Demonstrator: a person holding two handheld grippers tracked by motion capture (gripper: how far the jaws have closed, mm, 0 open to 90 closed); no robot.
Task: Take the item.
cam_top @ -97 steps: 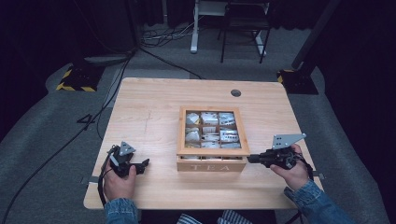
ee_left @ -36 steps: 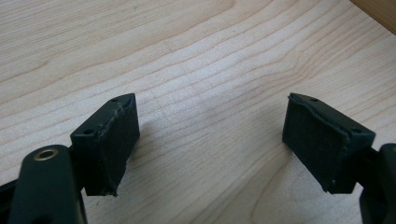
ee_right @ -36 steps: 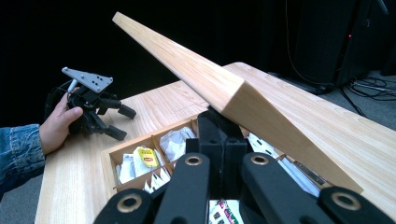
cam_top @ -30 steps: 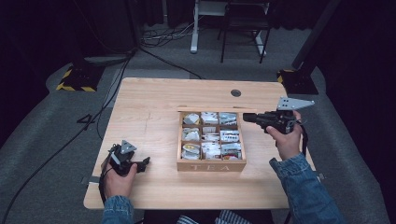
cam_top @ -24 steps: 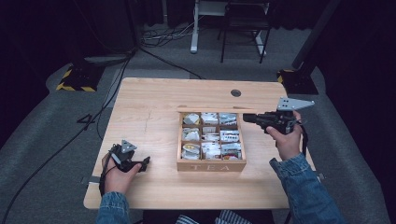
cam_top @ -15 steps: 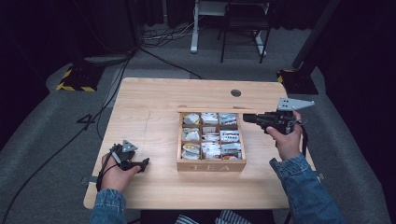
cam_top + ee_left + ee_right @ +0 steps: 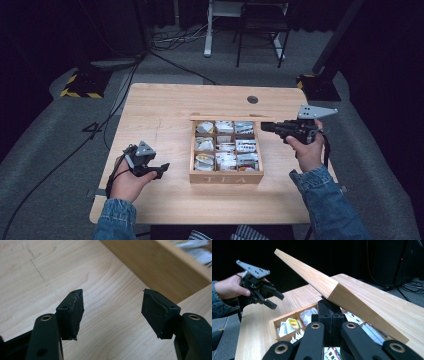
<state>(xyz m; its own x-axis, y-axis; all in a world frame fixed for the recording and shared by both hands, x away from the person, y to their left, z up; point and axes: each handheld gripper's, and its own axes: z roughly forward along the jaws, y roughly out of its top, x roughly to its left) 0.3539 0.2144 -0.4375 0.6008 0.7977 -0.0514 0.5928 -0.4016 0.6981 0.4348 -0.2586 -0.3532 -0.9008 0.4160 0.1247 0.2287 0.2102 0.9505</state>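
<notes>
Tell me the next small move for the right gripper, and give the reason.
Probably swing the lid further back until it rests fully open. The right gripper is shut under its front edge, holding it tilted above the tea box; the left gripper is open, off the box.

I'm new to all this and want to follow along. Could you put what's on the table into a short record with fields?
Box: wooden tea box, marked TEA on its front
Contents: tea bags in compartments
Lid: wooden lid, raised and tilted
Right tool: right gripper at the box's far right corner, shut under the lid's edge
Left tool: left gripper open, beside the box above bare table
</notes>
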